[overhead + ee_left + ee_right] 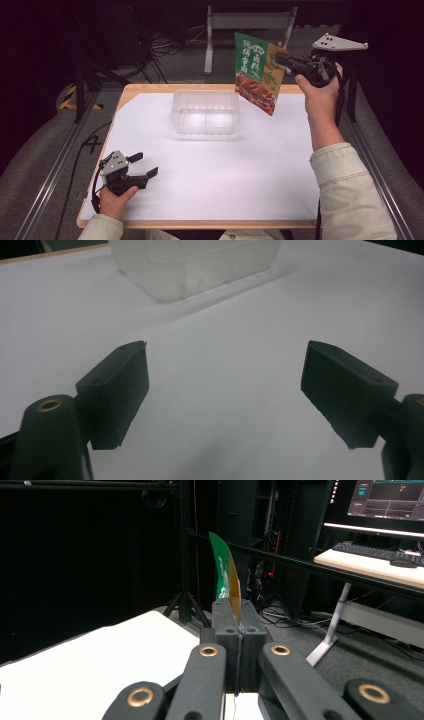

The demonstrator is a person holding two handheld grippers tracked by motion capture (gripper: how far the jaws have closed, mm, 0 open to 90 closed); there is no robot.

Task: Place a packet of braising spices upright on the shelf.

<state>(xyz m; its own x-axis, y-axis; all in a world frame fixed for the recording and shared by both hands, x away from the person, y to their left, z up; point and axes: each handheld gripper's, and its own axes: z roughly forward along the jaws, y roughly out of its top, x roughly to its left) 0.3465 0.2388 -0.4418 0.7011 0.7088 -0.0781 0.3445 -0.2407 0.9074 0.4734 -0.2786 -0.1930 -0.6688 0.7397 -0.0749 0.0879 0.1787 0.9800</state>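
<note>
Right gripper (281, 59) pinches a green and orange food packet (257, 72), raised over the table's (210, 175) far right. Clear plastic tub (205, 112) sits below-left. Left gripper (145, 165) rests near left, jaws apart.

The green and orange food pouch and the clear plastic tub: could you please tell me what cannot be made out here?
- Green and orange food pouch: high view, print too small to read; right gripper view, edge-on, clamped in the right tool.
- Clear plastic tub: left gripper view, top edge crops it.
- High view: glare blurs the tub's interior.
</note>
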